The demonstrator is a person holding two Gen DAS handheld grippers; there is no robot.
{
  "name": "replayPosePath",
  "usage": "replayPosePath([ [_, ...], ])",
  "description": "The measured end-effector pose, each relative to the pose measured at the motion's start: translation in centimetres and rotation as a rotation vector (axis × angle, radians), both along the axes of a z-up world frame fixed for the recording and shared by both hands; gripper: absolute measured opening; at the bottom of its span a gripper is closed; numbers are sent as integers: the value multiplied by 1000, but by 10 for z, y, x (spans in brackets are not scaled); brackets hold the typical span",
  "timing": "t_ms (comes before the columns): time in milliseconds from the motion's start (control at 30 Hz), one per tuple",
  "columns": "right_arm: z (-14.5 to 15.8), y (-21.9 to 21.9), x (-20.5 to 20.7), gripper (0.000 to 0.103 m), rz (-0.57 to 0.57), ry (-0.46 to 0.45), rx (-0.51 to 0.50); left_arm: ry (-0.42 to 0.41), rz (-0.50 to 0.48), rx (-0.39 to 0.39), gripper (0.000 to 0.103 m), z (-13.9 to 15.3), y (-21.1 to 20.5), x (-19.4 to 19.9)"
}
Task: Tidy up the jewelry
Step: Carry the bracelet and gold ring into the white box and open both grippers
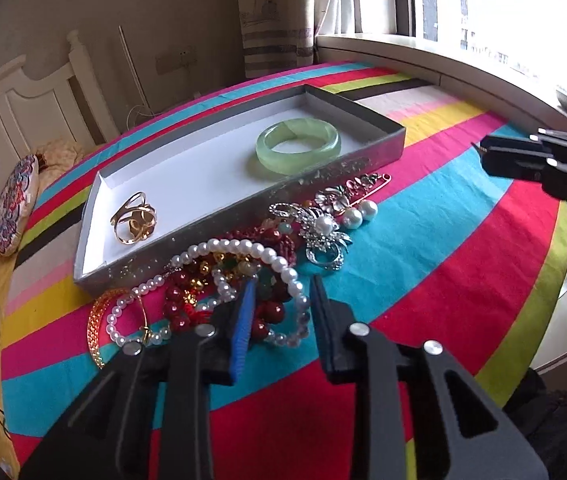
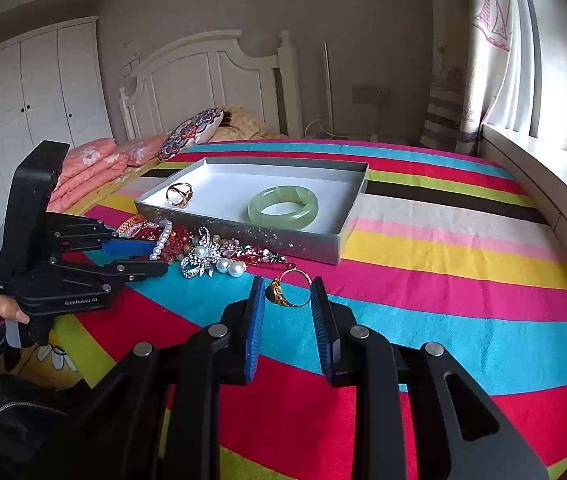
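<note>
The grey box (image 2: 315,242) lay on the bed as the sorting place, already holding a jade bangle (image 2: 282,203). In front of the box, the right hand-held gripper (image 2: 287,294) stood released around a gold ring (image 2: 288,289), seemingly for a pickup. The left hand-held gripper (image 1: 281,294), released, hovered over the pearl necklace (image 1: 243,248) beside the box.
</note>
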State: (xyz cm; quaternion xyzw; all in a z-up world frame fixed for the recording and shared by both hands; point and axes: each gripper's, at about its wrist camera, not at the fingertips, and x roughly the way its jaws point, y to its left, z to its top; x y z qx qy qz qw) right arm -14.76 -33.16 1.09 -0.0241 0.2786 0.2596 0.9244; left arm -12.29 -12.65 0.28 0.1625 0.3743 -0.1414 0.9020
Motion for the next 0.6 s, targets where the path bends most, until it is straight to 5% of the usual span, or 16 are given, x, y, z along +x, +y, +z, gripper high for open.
replayPosePath([
  [100,1,-1,-1,26,0,2,14,-38,20,13,12,0,3,-3],
  [333,9,12,-9,26,29,-30,27,-38,12,-402,11,71,75,2],
  [600,34,39,-13,26,76,-94,38,-77,-58,-545,11,135,101,14],
])
